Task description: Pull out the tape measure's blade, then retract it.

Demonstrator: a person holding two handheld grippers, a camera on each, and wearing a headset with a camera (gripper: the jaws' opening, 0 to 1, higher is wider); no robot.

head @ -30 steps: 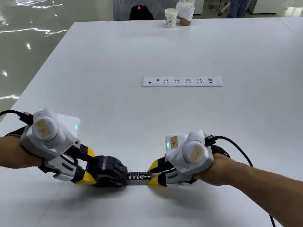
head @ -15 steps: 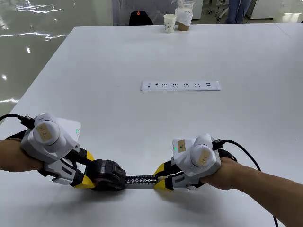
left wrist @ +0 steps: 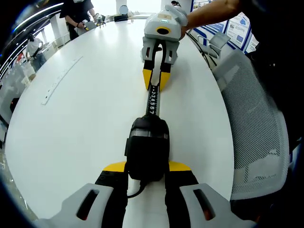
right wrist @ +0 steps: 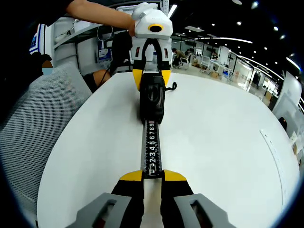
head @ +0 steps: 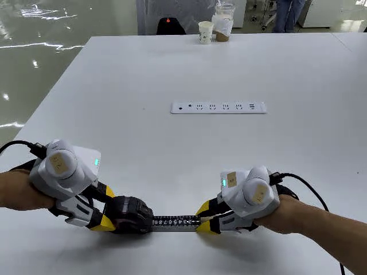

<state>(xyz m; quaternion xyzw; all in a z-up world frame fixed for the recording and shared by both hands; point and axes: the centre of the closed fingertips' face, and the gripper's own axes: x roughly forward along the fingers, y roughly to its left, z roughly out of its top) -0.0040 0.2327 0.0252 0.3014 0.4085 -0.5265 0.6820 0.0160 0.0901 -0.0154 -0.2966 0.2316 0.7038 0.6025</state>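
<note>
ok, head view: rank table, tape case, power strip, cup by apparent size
1. table
2. tape case and power strip: too close to rank; strip longer, case bulkier and nearer the camera
3. cup, smallest, farthest off

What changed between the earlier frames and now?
The right tool, shut on the blade, has moved rightward away from the tape measure case, drawing out more blade. The left tool stays clamped on the case, which has kept its place on the table; the power strip has not moved either.
</note>
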